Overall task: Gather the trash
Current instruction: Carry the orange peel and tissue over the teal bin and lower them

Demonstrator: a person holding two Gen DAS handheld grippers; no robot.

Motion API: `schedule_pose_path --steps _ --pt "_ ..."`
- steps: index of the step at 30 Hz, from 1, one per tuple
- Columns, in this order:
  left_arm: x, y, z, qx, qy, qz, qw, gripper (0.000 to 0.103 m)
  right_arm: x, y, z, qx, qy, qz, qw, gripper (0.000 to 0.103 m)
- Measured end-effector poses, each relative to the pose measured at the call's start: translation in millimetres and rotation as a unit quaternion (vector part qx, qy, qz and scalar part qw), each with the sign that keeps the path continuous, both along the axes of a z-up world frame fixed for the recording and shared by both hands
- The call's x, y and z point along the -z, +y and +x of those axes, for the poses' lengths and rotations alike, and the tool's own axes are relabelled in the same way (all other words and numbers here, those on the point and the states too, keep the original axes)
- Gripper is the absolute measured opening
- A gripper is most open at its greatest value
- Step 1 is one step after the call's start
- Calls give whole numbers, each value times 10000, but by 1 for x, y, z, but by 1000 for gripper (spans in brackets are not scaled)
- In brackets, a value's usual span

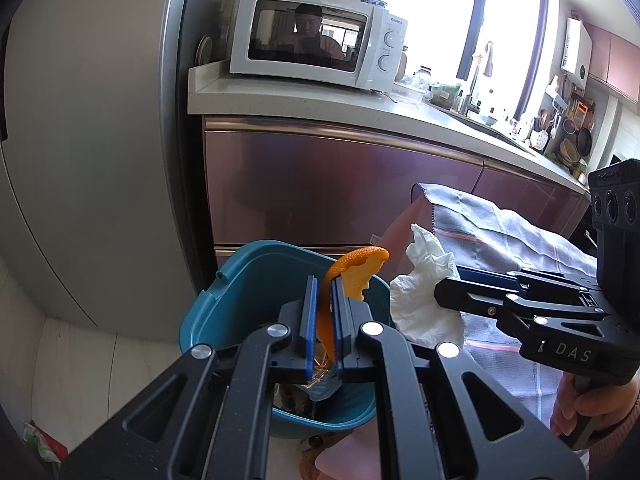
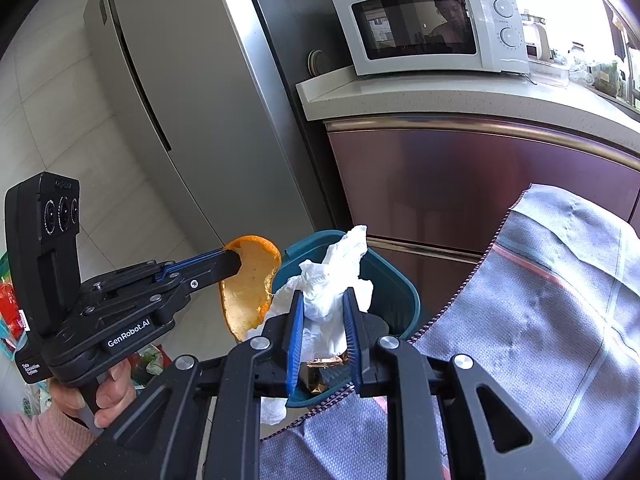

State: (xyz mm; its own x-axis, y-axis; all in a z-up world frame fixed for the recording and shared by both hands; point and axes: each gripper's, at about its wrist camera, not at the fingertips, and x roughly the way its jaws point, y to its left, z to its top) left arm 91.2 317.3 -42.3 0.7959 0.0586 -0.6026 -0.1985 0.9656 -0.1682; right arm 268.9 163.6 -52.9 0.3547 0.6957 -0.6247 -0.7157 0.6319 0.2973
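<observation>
Over the teal bin point(image 1: 224, 304), left gripper point(image 1: 325, 280) pinches orange peel point(image 1: 360, 270), right gripper point(image 2: 322, 300) clamps crumpled tissue point(image 2: 328, 280); both collected, neither dropped in yet; wrappers lie inside

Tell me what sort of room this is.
A home kitchen: a microwave sits on a stone worktop over metal-fronted cupboards, beside a tall fridge.
</observation>
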Motion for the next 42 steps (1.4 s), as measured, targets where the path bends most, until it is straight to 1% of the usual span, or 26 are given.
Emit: schedule_pose_path --steps 9,42 --pt "9 7 7 -66 82 -46 9999 7 3 8 4 22 8 -92 10000 18" --pt "23 10 21 -142 241 -45 9996 7 13 30 15 31 111 -373 9992 18"
